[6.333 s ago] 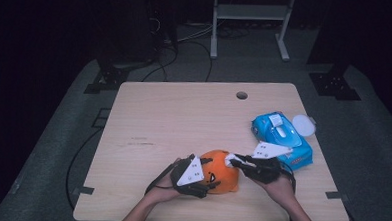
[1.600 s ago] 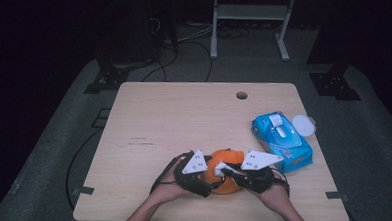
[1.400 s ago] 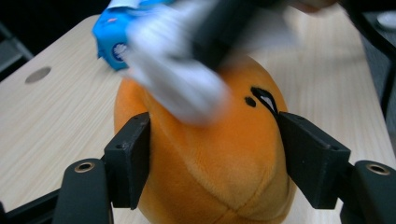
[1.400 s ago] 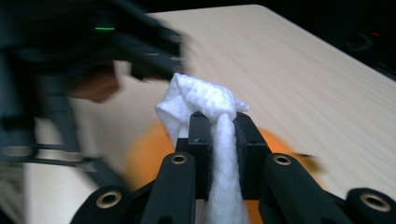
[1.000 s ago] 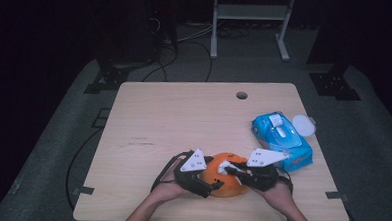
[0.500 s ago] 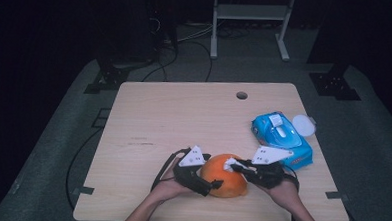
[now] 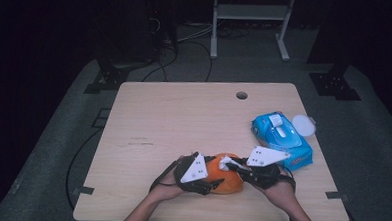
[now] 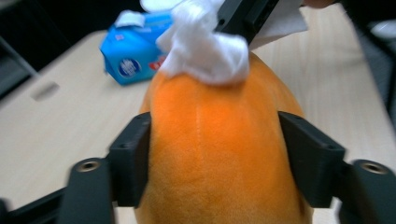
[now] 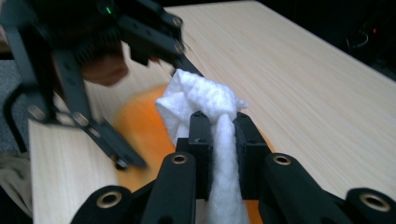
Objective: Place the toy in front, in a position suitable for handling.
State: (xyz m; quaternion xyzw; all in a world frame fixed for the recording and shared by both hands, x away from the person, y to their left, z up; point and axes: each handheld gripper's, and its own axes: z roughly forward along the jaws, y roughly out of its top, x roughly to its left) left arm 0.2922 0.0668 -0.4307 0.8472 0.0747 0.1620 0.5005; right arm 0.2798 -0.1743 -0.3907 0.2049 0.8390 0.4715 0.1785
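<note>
An orange plush ball lies on the table near the front edge, between both hands. My left gripper holds it from the left. Its jaws have just been closing, and in the left gripper view both pads press into the sides of the plush ball. My right gripper comes in from the right, shut on a crumpled white wipe. The jaws pinch its twisted tail. The wipe rests on top of the plush.
A blue wipe pack lies at the right side of the wooden table, with a round white lid beside it. A cable hole sits near the far edge. Dark floor, cables and a stand lie beyond.
The left gripper's jaws have come in against the orange plush, which has shifted slightly. The right gripper with the wipe has moved a little over its top.
</note>
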